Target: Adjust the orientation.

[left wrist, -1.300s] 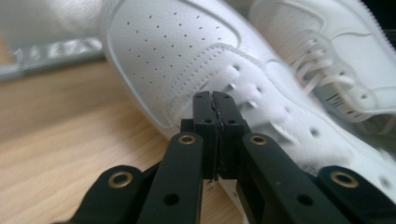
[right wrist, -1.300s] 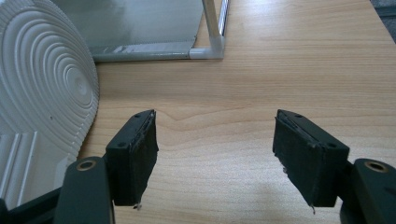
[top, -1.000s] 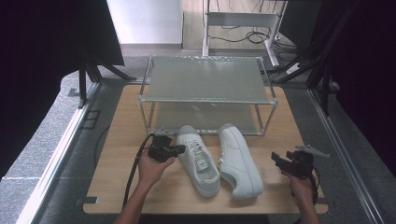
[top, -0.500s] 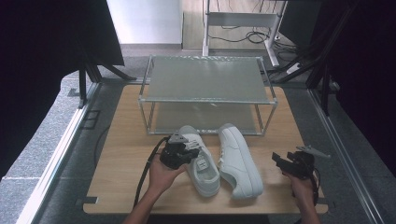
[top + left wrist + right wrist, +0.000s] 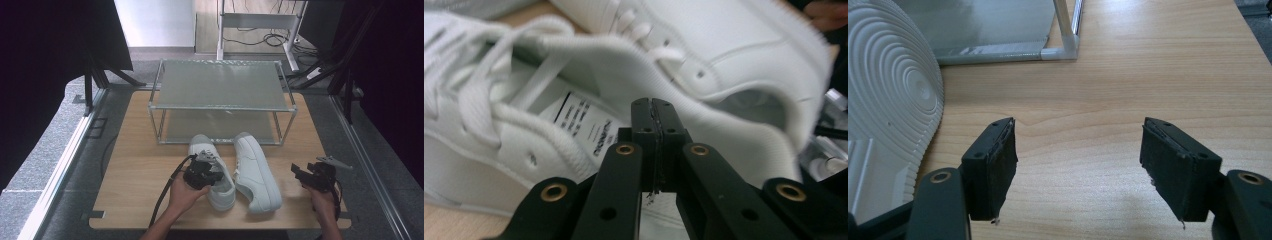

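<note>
1. the left gripper (image 5: 214, 175) is seen with its jaws closed flat together at the collar of the left shoe (image 5: 212, 170); in the left gripper view the two black jaws (image 5: 655, 145) meet with no gap between them, and it cannot be told whether a thin edge of the shoe's lining is pinched there or nothing is held.
2. the right gripper (image 5: 298, 175) is held with its jaws wide apart and nothing between them; in the right gripper view only bare wood of the table (image 5: 1148, 75) lies between its pads.
3. the two white shoes are placed on the wooden table, just in front of the wire rack (image 5: 222, 102). the left shoe stands upright with its toe toward the rack; the right shoe (image 5: 256, 172) lies tipped on its side just beside it, its ribbed sole (image 5: 883, 100) turned toward the right gripper.
4. the work is judged to be at an early stage: both shelves of the rack are bare, neither shoe is lifted, and a first hold on the left shoe is only being sought. both shoes are presumably left to be carried to the rack.
5. the left hand (image 5: 182, 192) is brought in from the bottom edge, forearm angled up and right, with the gripper pointed across into the shoe's opening.
6. the right hand (image 5: 322, 200) is rested near the table's right front edge, well apart from the shoes, its gripper aimed left toward the right shoe.
</note>
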`<action>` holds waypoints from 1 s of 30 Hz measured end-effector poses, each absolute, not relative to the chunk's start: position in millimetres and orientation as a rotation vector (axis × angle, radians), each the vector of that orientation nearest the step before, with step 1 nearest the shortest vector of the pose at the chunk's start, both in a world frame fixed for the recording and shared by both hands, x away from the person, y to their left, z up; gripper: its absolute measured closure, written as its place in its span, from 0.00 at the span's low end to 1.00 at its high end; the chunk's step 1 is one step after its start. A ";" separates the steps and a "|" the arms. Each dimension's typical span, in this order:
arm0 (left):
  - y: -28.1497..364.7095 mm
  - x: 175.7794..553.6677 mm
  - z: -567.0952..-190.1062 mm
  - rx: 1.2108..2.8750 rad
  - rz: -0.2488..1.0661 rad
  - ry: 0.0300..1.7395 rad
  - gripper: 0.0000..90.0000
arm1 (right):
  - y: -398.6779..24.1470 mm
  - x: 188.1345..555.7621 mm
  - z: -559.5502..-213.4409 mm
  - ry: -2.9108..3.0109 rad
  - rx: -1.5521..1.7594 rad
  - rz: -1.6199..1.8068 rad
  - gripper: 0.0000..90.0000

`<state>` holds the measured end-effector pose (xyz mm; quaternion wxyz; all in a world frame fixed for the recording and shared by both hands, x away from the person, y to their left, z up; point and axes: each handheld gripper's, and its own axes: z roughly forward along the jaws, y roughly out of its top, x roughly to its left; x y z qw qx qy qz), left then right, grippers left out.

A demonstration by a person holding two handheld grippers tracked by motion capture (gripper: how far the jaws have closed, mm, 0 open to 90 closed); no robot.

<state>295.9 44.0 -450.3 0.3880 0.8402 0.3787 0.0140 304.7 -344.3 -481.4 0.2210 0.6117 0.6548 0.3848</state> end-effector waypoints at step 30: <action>102.3 286.8 -444.7 2.141 0.026 1.069 1.00 | -344.7 305.0 -483.9 1.820 1.694 1.030 0.34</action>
